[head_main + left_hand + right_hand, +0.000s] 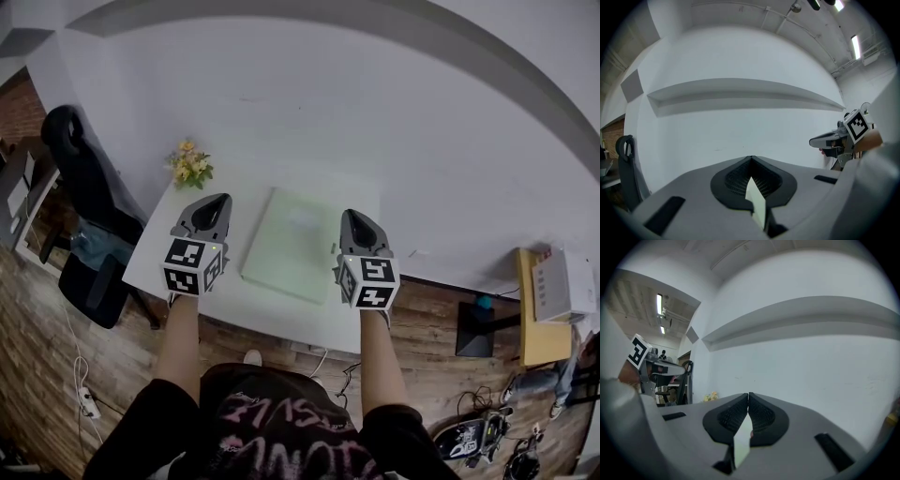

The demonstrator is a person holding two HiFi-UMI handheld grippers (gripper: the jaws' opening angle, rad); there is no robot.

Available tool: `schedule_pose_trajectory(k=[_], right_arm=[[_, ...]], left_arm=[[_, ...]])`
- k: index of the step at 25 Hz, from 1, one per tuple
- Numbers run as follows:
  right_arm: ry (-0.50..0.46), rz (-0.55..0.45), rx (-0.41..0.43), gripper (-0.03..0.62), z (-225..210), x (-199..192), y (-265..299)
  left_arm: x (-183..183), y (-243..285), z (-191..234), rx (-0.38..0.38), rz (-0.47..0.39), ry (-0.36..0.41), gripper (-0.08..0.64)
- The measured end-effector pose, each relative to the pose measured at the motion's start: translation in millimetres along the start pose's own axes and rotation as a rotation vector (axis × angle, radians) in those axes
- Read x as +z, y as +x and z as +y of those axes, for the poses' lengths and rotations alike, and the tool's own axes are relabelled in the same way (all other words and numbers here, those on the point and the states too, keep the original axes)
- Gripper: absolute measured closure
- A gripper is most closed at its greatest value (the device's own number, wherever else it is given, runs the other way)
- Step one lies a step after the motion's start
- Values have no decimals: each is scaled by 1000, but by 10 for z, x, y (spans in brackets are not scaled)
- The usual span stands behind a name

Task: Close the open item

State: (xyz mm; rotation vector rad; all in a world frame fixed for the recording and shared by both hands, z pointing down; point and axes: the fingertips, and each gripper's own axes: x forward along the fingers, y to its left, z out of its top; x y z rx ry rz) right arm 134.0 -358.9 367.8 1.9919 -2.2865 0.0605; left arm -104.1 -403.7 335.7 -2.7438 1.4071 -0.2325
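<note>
A flat pale green folder-like item (295, 244) lies in the middle of the white table (309, 323), its cover down flat. My left gripper (217, 199) hovers just left of it and my right gripper (352, 214) just right of it, both pointing away from me toward the wall. Each gripper is shut with nothing between its fingers. In the left gripper view the left gripper (751, 157) has its jaws meeting at the tips, and the right gripper (825, 139) shows at the side. The right gripper view shows the right gripper (748, 394) likewise shut against the white wall.
A small bunch of yellow flowers (190, 166) stands at the table's back left corner. A black office chair (84, 187) is left of the table. A low yellow stand (536, 319) with a white box (562, 284) sits on the wooden floor at right.
</note>
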Motion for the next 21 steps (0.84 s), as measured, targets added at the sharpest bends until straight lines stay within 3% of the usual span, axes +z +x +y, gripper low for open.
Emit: schedule_pose_trajectory(k=[21], right_arm=[[-7,6,0,568,-52,53,12]], left_arm=[[31,14,12,4,-1,8,546]])
